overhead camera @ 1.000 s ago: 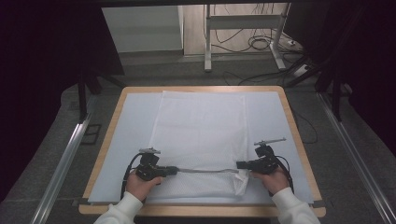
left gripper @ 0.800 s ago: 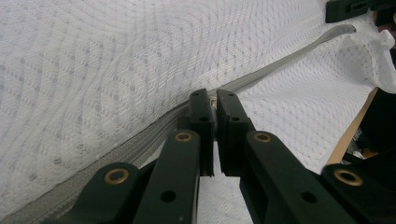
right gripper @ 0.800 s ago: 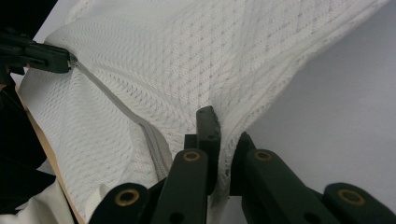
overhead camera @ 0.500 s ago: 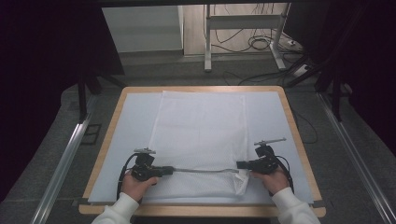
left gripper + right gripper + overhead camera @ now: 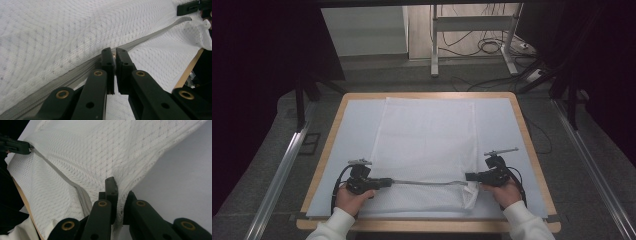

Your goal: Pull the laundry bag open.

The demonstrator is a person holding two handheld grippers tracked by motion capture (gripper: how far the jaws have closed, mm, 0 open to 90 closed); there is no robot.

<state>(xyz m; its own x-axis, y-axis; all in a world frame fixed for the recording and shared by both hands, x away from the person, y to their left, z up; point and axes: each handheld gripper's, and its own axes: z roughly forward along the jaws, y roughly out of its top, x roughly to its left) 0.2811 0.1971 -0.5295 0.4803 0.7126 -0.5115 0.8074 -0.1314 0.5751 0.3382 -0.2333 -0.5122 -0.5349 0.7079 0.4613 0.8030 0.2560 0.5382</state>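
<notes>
Mesh bag [image 5: 427, 150], white and zippered, lay flat along the middle of the pale blue table [image 5: 357, 130], its far edge close to the table's back rim and its near end by the person's hands. A grey zipper [image 5: 427, 183] ran across that near end, stretched in a nearly straight line between the two grippers. In the left gripper view the zipper [image 5: 75, 72] crossed the frame diagonally, with netted fabric on both sides of it.

The left gripper [image 5: 384, 182] sat at the zipper's left end. Its jaws were drawn almost together, with a small metallic piece on the zipper line pinched between the tips [image 5: 114, 55]; the piece was too small to identify for certain. The right gripper [image 5: 469, 176] met the bag's near right corner, its jaws closed on a bunched fold of mesh [image 5: 117, 192] just beside the zipper's end, the fabric pulled taut and puckering upward from the grip.

Each gripper was held in a hand, left hand [image 5: 349, 199] and right hand [image 5: 504, 192], with white sleeves entering from the bottom edge. A wooden border [image 5: 324, 160] framed the table.
</notes>
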